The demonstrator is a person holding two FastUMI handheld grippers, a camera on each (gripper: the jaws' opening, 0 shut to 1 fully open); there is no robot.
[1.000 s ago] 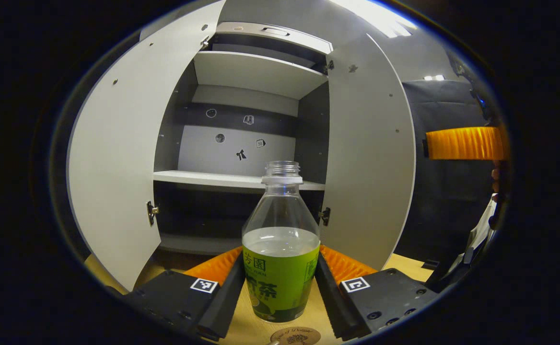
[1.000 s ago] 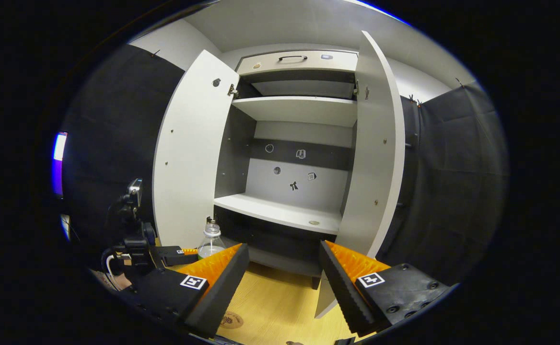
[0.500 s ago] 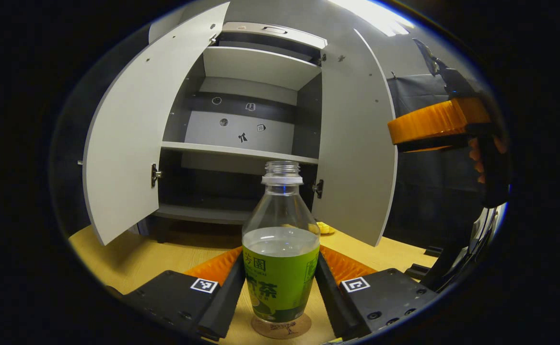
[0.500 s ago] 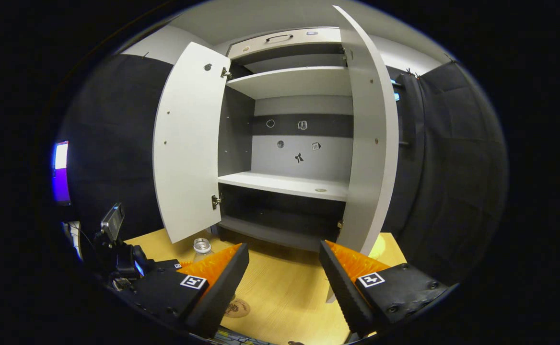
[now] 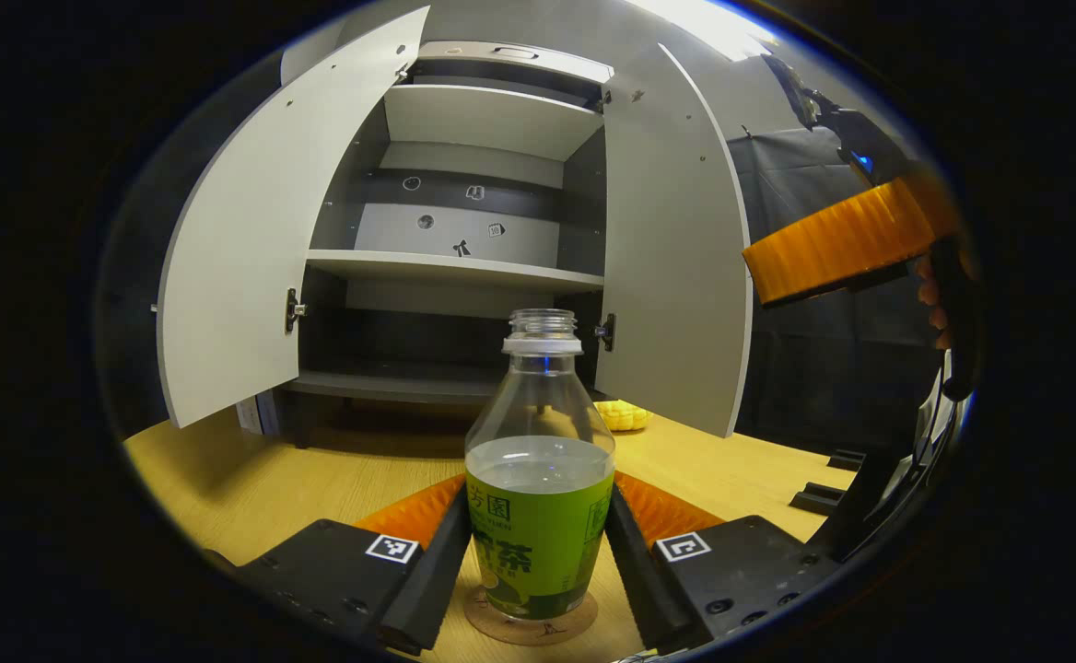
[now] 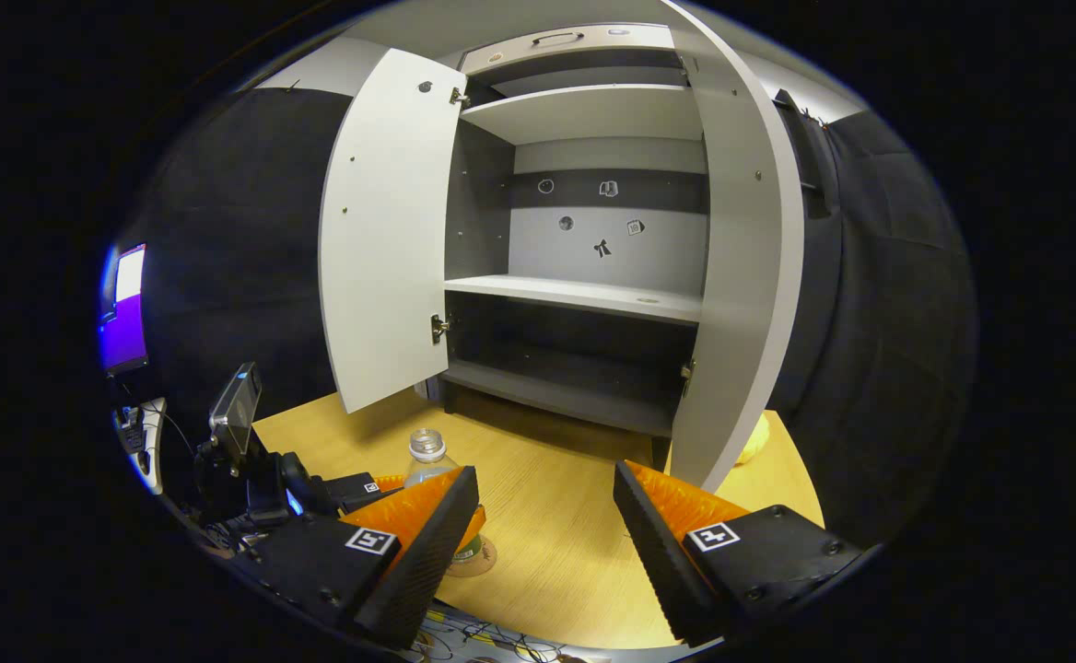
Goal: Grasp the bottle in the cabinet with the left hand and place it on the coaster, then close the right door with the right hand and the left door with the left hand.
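Left gripper view: the left gripper (image 5: 538, 552) has both fingers pressed against the sides of an uncapped bottle (image 5: 540, 479) with a green label, which stands upright on a round coaster (image 5: 529, 624) on the wooden table (image 5: 298, 479). Beyond the bottle stands a grey cabinet (image 5: 464, 267) with both doors swung out; bare tabletop lies between the bottle and the cabinet's base. The left door (image 5: 252, 239) hangs over the table's left side, and the right door (image 5: 676, 258) angles toward the near right. A small yellow object (image 5: 623, 416) sits on the table by the right door's lower edge. Right gripper view: the right gripper (image 6: 547, 543) is spread wide with nothing between its fingers, hovering above open tabletop, with the right door's near edge just beyond its right finger.
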